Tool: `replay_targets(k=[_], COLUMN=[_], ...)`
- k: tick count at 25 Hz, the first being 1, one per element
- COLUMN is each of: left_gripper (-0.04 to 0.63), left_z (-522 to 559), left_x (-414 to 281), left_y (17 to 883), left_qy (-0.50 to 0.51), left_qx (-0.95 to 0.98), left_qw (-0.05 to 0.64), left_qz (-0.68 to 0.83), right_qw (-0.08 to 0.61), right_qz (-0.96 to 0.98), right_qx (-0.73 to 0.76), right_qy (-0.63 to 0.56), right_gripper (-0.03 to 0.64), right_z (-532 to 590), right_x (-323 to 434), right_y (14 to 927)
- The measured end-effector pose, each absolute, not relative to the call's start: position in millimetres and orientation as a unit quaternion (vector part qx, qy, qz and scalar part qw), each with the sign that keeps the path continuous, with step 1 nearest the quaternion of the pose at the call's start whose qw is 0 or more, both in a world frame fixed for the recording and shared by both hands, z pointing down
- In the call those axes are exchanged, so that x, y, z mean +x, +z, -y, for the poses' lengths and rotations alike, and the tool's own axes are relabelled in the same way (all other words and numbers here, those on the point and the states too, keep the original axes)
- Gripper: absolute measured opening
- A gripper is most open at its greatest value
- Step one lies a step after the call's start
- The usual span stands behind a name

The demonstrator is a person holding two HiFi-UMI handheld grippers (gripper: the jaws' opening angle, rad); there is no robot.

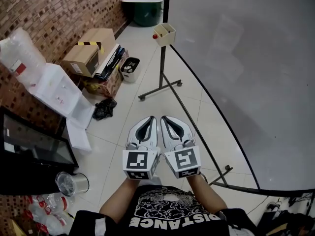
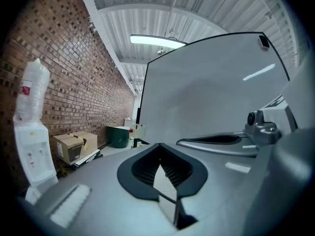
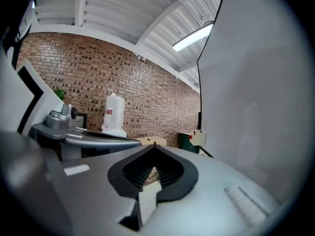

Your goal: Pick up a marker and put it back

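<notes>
A cream holder box (image 1: 165, 34) hangs on the whiteboard (image 1: 246, 73) stand, far ahead of both grippers. A small red piece (image 1: 155, 36) shows at its left side; no marker can be made out clearly. The box also appears small in the left gripper view (image 2: 140, 130) and in the right gripper view (image 3: 199, 137). My left gripper (image 1: 147, 120) and right gripper (image 1: 167, 118) are held side by side at waist height above the floor. Both point forward. Each one, the left gripper (image 2: 160, 145) and the right gripper (image 3: 154, 147), has its jaws together with nothing between them.
Cardboard boxes (image 1: 91, 53), a white bucket (image 1: 130, 69) and a black bag (image 1: 104, 108) lie along the brick wall at left. A water dispenser (image 1: 51, 85) stands nearer me, and a green bin (image 1: 146, 13) is at the far end. The stand's wheeled foot (image 1: 160, 89) crosses the tiles ahead.
</notes>
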State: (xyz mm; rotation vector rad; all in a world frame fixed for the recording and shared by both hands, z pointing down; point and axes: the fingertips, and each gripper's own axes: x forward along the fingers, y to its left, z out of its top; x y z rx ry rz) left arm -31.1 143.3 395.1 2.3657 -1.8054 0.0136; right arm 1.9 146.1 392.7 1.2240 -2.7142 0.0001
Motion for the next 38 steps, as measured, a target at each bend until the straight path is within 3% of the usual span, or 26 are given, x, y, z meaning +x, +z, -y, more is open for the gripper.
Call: replay_targets(k=[22, 38], left_gripper=[0.006, 0.006], left_z=[-76, 70], left_x=[-75, -71], left_y=[399, 398], left_qy=[-0.006, 0.006], left_qx=[0.807, 0.802], left_qw=[0.095, 0.080], left_qz=[0.583, 0.593], right_qw=[0.084, 0.059], right_qz=[0.893, 0.899], right_qx=[0.442, 0.433], right_qy=[-0.010, -0.017], right_gripper=[0.000, 0.000], right_z=[-78, 68], right_x=[-38, -36], right_y=[392, 384])
